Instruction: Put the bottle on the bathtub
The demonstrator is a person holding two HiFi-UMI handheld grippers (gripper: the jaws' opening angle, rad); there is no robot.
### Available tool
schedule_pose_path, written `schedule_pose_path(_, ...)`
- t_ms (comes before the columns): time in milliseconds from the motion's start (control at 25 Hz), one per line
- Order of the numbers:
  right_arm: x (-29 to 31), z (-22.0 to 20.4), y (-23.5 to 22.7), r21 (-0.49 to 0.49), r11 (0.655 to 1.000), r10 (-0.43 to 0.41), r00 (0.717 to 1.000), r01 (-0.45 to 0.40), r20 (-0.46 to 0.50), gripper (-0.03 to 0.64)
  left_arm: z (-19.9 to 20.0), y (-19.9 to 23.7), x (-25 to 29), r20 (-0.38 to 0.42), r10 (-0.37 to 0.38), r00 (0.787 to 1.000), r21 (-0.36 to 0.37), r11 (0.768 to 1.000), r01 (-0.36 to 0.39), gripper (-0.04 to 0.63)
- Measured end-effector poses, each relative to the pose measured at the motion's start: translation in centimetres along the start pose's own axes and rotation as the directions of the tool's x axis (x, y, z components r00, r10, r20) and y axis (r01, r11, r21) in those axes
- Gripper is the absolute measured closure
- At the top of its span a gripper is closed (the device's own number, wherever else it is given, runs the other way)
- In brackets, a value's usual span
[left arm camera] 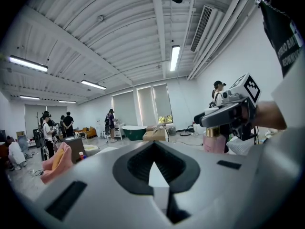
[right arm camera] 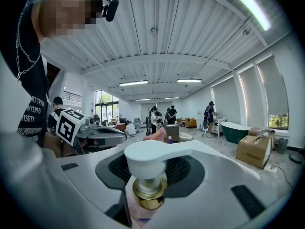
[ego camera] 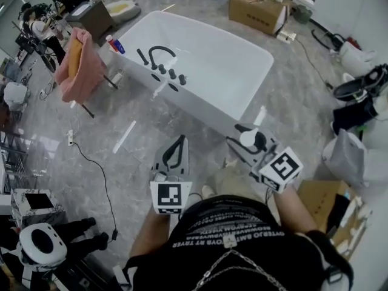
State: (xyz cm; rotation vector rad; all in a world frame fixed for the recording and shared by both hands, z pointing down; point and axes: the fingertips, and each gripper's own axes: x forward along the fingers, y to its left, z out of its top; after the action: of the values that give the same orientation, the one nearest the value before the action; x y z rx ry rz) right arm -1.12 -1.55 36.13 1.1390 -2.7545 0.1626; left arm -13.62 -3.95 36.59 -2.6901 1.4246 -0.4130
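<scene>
A pink pump bottle [right arm camera: 148, 197] with a gold collar and a white pump head [ego camera: 248, 139] is clamped in my right gripper [ego camera: 245, 143], which is shut on it. From the left gripper view, the bottle [left arm camera: 214, 140] hangs under the right gripper [left arm camera: 224, 116]. The white bathtub [ego camera: 206, 102] lies ahead on the floor, a black faucet [ego camera: 159, 53] on its near deck. Both grippers are held short of the tub, over the floor. My left gripper [ego camera: 174, 149] is beside the right one, jaws together with nothing in them [left arm camera: 155, 149].
Two small bottles [ego camera: 115, 44] stand at the tub's left corner. A pink towel [ego camera: 82, 65] hangs on a rack to the left. A cardboard box [ego camera: 257, 8] sits beyond the tub, and a white bag [ego camera: 348, 156] and black gear [ego camera: 357, 86] on the right. A cable [ego camera: 100, 174] runs across the floor.
</scene>
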Motion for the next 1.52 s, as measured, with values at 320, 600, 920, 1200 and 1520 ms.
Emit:
schedule_pose_path(320,2.5,0.2,-2.9,-0.002,0.999,0.046,0.999,-0.046,-0.028,0.465,0.1,1.4,3.1,-0.014,0.034,0.999,-0.040,0.999,-0.035,0.598)
schedule_pose_path(600,5.0,-0.4,-7.9,0.006,0.998,0.061,0.997,-0.061,-0.048,0.465,-0.5,2.5,8.6,-0.045,0.047,0.998,-0.064,0.997,-0.050,0.598)
schedule_pose_path(920,8.6,-0.2,-13.2,0.014,0.997,0.075,0.995,-0.074,-0.066,0.465,0.4,4.7,14.8,-0.053,0.042,0.998,-0.033,0.998,-0.044,0.598)
schedule_pose_path(1200,10.2,0.6,-16.9,0.010,0.993,0.120,0.991,-0.120,-0.064,0.465,1.0,5.5,18.2,-0.066,0.082,0.994,-0.027,0.996,-0.084,0.598)
schedule_pose_path(1520,12.2,0.9,-21.3,-0.007,0.979,0.203,0.977,-0.204,-0.070,0.465,1.9,6.4,22.2,-0.079,0.169,0.982,-0.035,0.985,-0.172,0.598)
